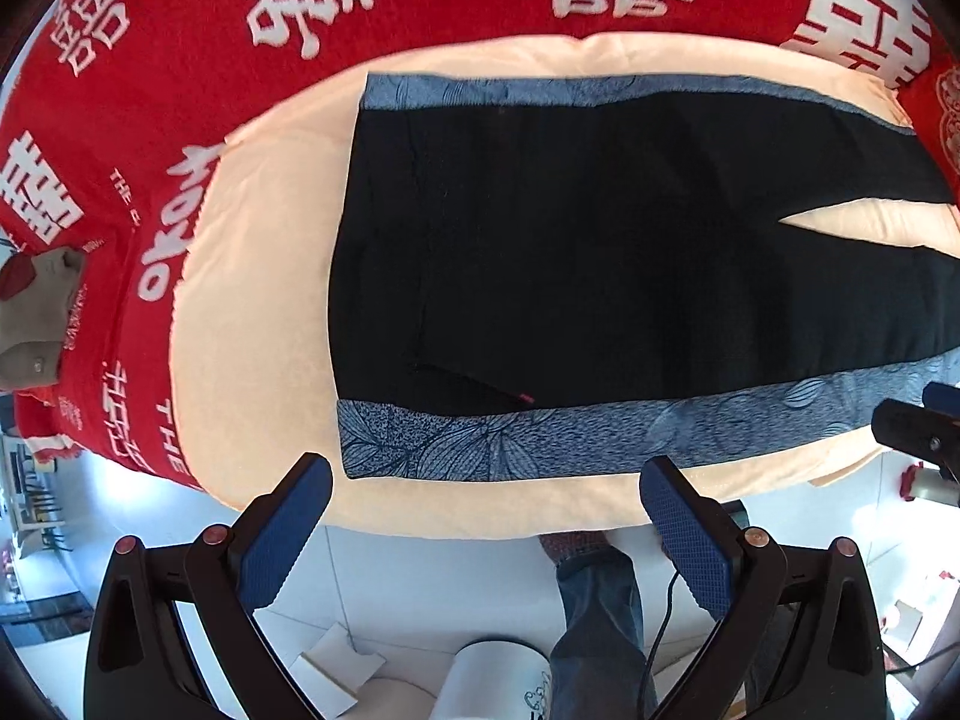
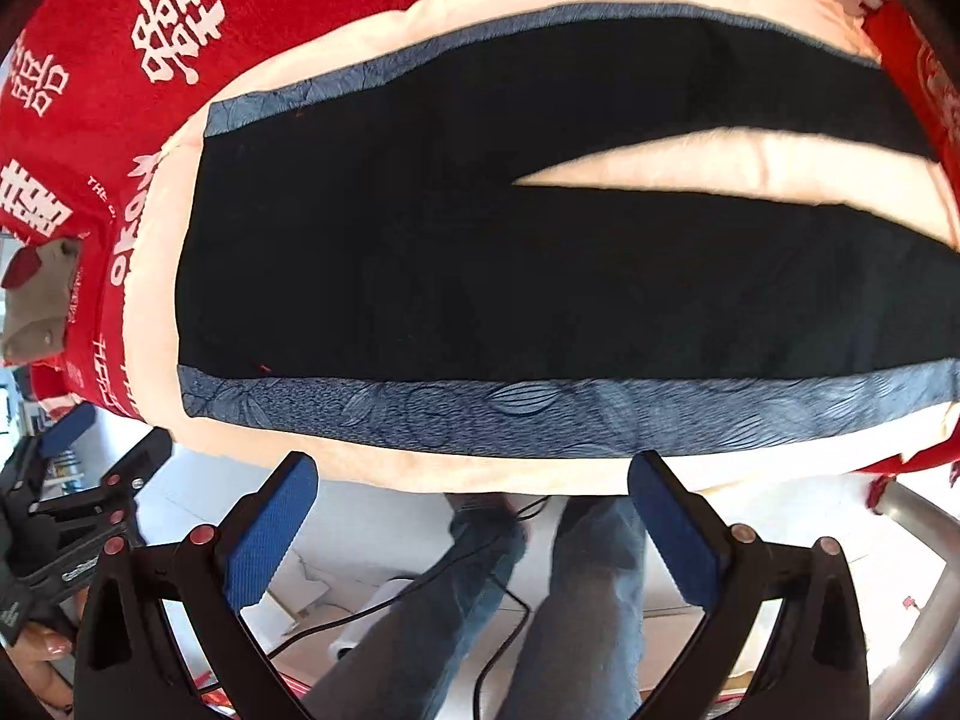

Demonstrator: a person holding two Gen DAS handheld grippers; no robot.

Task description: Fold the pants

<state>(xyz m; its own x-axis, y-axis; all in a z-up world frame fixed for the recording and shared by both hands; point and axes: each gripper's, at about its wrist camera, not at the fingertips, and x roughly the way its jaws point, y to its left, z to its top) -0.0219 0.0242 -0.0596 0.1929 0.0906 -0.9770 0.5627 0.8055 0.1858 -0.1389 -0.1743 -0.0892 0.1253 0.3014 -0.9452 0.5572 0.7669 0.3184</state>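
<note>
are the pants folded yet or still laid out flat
Spread flat, unfolded. The pants lie full length on the cream blanket, both legs apart with blanket showing between them, both blue side stripes visible.

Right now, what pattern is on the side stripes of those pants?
The side stripes are blue-grey with a dark leaf-like line print, clearest in the left wrist view.

- I am looking down at the pants [image 1: 600, 252], lying flat on a small blanket [image 1: 252, 324].
- The small blanket is lying on top of a big cover [image 1: 180, 60].
- The waist is pointing left and the two legs are pointing right, with a gap between them.
- My left gripper [image 1: 486, 534] is hanging just in front of the near edge.
- My right gripper [image 2: 474, 528] is hanging to its right, above the person's legs [image 2: 576, 612].
</note>
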